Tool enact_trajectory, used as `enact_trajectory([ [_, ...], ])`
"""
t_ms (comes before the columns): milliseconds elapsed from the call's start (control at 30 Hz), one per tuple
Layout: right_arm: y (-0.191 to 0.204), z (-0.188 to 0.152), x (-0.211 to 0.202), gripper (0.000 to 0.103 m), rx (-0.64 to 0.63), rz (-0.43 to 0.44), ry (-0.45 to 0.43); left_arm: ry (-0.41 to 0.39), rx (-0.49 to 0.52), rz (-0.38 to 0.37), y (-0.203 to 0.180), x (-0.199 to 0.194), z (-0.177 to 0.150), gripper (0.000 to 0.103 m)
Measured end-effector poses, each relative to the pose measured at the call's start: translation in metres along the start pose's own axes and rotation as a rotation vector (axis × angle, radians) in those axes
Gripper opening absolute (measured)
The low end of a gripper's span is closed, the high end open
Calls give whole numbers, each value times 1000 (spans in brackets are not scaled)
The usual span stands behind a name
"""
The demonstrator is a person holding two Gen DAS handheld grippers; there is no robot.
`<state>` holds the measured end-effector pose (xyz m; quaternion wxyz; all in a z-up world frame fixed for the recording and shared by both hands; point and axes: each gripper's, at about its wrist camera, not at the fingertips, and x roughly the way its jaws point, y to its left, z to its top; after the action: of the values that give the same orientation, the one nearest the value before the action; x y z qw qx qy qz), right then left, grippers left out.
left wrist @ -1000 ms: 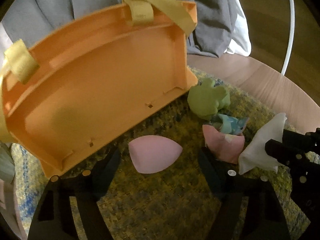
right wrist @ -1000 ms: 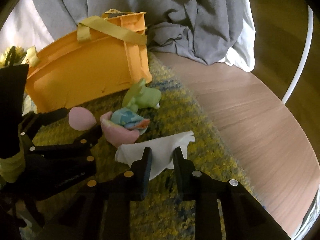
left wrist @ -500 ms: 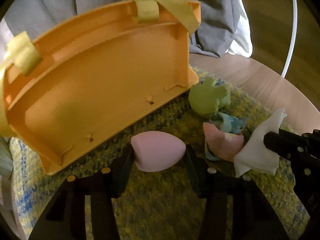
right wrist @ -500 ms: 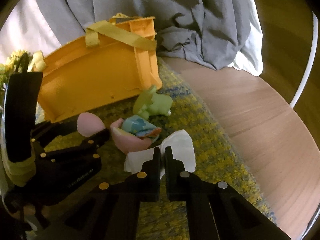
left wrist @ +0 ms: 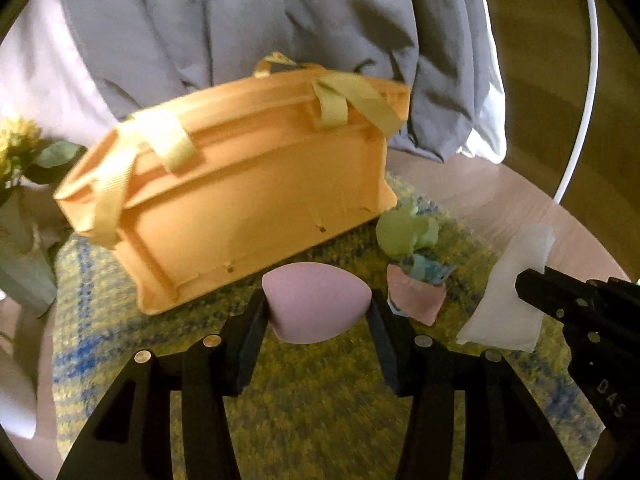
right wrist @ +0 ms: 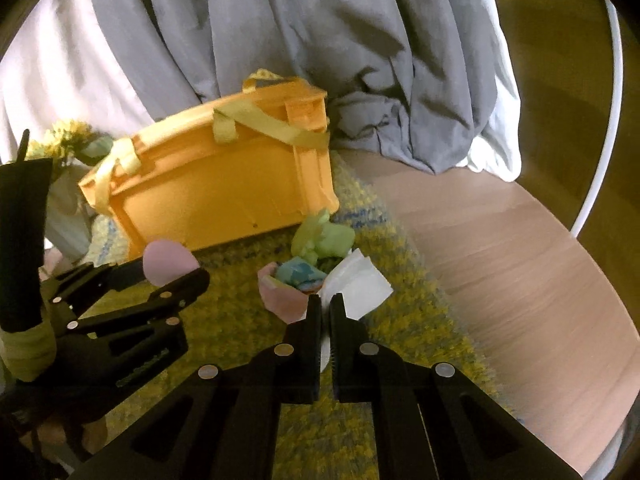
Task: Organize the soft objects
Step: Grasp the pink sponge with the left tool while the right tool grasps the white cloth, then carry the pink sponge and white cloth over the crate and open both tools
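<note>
Left wrist view, left tongs pinching pink sponge, right tongs clamped on white cloth.

In the left wrist view the orange basket stands as a wall from 10 to 1 o'clock, its yellow straps draped over the rim, with grey bedding close behind it. At 2 o'clock the green plush and the pink pouch crowd the basket's right end. Bare table lies open from 2 to 4 o'clock in the right wrist view, and the rug between the two grippers is free.
</note>
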<state>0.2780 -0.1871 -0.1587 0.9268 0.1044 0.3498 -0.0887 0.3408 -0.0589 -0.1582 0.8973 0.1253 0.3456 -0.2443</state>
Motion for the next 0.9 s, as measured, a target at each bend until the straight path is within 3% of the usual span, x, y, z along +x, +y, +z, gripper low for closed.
enact_trajectory([
  [433, -4, 19, -49, 5, -57, 94, -98, -89, -101, 115, -10, -66, 10, 49],
  [900, -6, 64, -78, 5, -127, 215, -219, -201, -181, 244, -13, -114, 40, 49],
])
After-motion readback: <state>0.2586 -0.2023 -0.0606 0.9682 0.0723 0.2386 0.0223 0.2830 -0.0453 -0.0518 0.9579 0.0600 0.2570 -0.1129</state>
